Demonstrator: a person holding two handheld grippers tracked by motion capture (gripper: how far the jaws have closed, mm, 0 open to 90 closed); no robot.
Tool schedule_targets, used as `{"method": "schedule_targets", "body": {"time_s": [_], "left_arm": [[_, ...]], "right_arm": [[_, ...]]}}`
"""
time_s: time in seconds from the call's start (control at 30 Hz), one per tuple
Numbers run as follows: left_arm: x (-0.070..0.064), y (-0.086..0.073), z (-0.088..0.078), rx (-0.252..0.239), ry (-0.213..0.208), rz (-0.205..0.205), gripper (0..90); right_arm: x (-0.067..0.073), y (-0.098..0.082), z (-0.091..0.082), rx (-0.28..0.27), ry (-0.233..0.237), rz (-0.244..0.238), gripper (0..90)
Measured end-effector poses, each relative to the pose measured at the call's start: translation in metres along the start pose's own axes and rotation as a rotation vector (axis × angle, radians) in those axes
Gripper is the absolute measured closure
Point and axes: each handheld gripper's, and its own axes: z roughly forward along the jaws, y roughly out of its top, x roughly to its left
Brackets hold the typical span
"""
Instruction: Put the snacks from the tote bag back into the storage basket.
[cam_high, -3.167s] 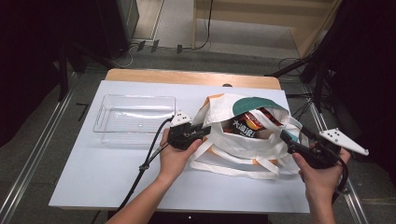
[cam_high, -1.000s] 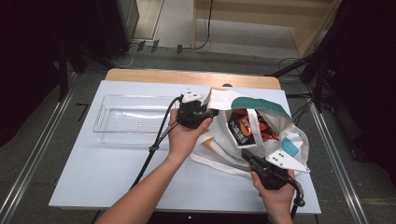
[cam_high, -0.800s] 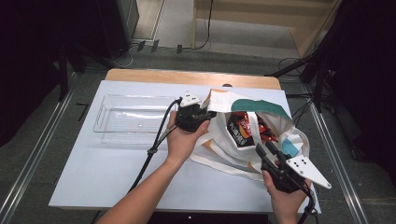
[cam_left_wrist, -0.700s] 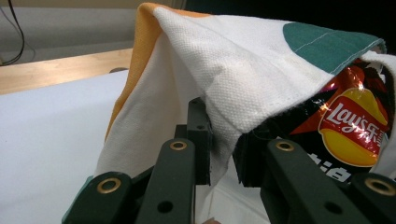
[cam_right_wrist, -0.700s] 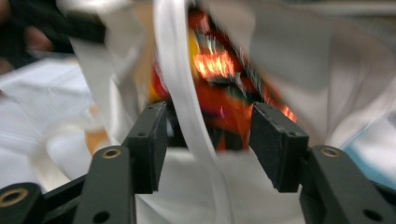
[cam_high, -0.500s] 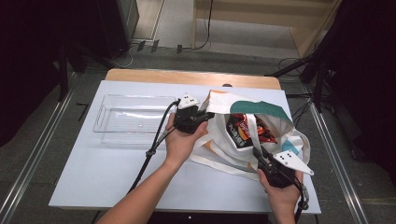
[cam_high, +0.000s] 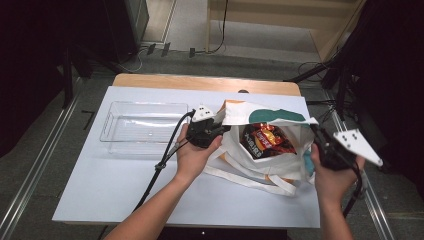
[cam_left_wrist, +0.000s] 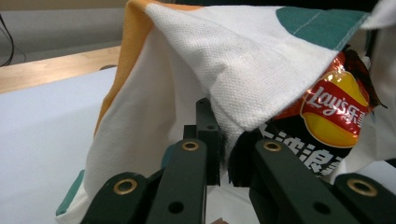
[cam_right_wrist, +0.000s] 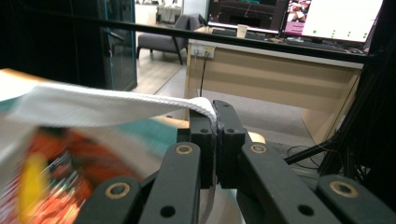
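White sheeting covers the desk (cam_high: 100, 190), its wooden far edge showing before a dim room of dark stands and floor cables. On the right half of the desk sits a white canvas tote bag (cam_high: 260, 165) with orange and teal patches, its mouth spread between two hand-held claws. The left claw (cam_high: 220, 131), gripped in the person's left hand (cam_high: 192, 157), meets the bag's near-left rim; in the left gripper view its jaws are pressed together on a fold of the white cloth, having just closed on it, with the fabric draped over the jaw tips. The right claw (cam_high: 316, 136), held in the right hand (cam_high: 332, 175) at the bag's right side, is clamped tight on the bag's rim as well; the right gripper view shows a white band of cloth running from the left into the closed jaws. Inside the open bag lie snack packets (cam_high: 265, 142), red, orange and black, and a Lay's crisp packet (cam_left_wrist: 334, 112) shows in the left gripper view just behind the lifted cloth, right of the jaws. White strap handles (cam_high: 250, 177) trail from the bag onto the desk toward the person. Left of the bag, just beside the left claw, stands a clear plastic tray (cam_high: 115, 120) with nothing visible in it. A black cable (cam_high: 160, 165) runs from the left claw across the desk to its near edge.
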Motion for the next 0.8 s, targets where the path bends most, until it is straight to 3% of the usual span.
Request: {"method": "schedule_targets", "body": {"time_s": [0.17,0.3,0.33,0.43,0.5,0.53,0.6,0.63,0.67,0.8], "left_arm": [[0.006,-0.001,0.005,0.024,0.006,-0.021,86.7],[0.007,-0.002,0.008,0.024,0.004,-0.034,86.6],[0.008,-0.002,0.008,0.026,0.003,-0.040,86.5],[0.008,-0.002,0.010,0.021,-0.002,-0.050,81.5],[0.006,-0.001,0.009,-0.014,0.043,-0.037,64.5],[0.004,0.001,0.008,-0.040,0.067,-0.028,53.5],[0.002,0.005,0.005,-0.076,0.087,-0.013,42.0],[0.002,0.005,0.005,-0.076,0.087,-0.013,38.7],[-0.001,0.010,0.004,-0.103,0.109,0.018,36.6],[-0.007,0.021,0.007,-0.126,0.160,0.078,38.1]], "right_arm": [[-0.014,0.011,0.049,0.104,0.052,-0.012,88.4],[-0.018,-0.011,0.085,0.291,0.158,0.022,87.2],[-0.018,-0.020,0.092,0.338,0.203,0.037,87.1],[-0.013,-0.043,0.103,0.429,0.286,0.055,86.0],[-0.014,-0.049,0.102,0.436,0.296,0.073,83.6],[-0.017,-0.049,0.100,0.424,0.303,0.091,82.3],[-0.023,-0.045,0.093,0.375,0.344,0.153,75.7],[-0.025,-0.043,0.087,0.354,0.350,0.179,73.9],[-0.026,-0.042,0.082,0.332,0.348,0.185,72.9],[-0.027,-0.046,0.068,0.300,0.348,0.210,73.5]]}}
